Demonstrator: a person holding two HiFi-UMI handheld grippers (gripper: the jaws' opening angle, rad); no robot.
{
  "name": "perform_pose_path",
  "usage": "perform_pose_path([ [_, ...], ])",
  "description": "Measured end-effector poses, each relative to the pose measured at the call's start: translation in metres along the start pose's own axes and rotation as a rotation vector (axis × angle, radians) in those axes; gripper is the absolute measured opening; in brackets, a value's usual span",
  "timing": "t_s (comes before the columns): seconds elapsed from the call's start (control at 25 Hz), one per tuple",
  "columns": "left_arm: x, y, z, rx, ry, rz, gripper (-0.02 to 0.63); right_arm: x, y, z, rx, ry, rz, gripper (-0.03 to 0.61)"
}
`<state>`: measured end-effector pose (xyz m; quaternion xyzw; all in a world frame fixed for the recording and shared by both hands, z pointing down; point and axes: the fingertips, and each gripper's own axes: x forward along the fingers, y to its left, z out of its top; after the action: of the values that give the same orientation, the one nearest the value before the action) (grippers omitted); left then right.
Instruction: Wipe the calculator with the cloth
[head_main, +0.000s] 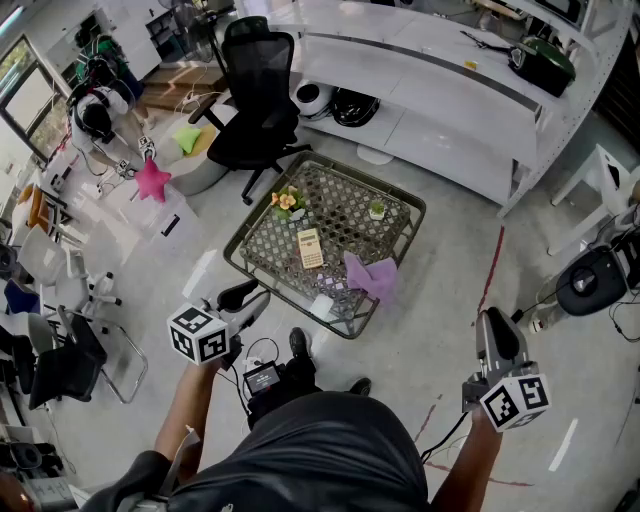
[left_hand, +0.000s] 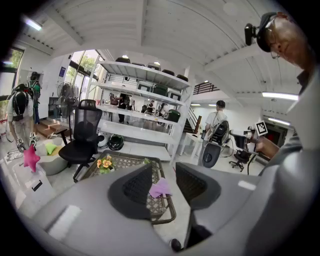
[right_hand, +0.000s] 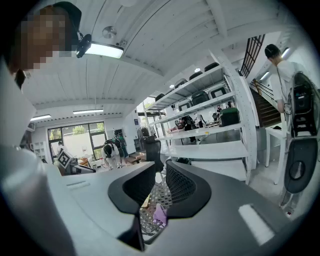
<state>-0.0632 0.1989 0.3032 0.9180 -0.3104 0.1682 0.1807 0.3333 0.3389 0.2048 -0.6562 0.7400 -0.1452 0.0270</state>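
Note:
A tan calculator (head_main: 311, 247) lies flat in the middle of the low wicker table (head_main: 262, 275). The purple cloth (head_main: 371, 275) is bunched up near the table's front right corner, apart from the calculator. My left gripper (head_main: 250, 298) hovers short of the table's near left edge, jaws open and empty. In the left gripper view the cloth (left_hand: 161, 188) shows through the gap of that gripper (left_hand: 164, 172); the calculator is hidden there. My right gripper (head_main: 491, 322) is held off to the right over the floor, shut and empty. The cloth (right_hand: 160, 215) shows far ahead of this gripper (right_hand: 160, 172).
Orange flowers (head_main: 287, 201) and a small potted plant (head_main: 377, 209) stand at the table's far side. A black office chair (head_main: 255, 90) is behind the table, long white shelving (head_main: 430, 90) beyond. A pink star (head_main: 152, 180) and folding chairs (head_main: 95, 355) are at left.

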Motion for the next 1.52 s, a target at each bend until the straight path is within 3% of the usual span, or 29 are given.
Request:
perform_pose_path([
  [0.28, -0.016, 0.013, -0.008, -0.024, -0.007, 0.020, 0.206, 0.015, 0.017, -0.001, -0.017, 0.014, 0.026, 0.048],
  [0.64, -0.001, 0.060, 0.000, -0.049, -0.039, -0.011, 0.207, 0.060, 0.042, -0.007, -0.037, 0.048, 0.012, 0.048],
  [0.88, 0.024, 0.110, 0.023, -0.042, -0.050, -0.063, 0.207, 0.107, 0.062, -0.001, 0.024, 0.011, -0.023, 0.049],
  [1.2, 0.061, 0.175, 0.051, -0.025, -0.052, -0.137, 0.195, 0.170, 0.091, 0.006, 0.010, 0.017, -0.059, 0.049],
  [1.52, 0.105, 0.191, 0.067, -0.010, -0.009, -0.277, 0.195, 0.192, 0.096, -0.015, 0.031, 0.079, -0.160, 0.049],
])
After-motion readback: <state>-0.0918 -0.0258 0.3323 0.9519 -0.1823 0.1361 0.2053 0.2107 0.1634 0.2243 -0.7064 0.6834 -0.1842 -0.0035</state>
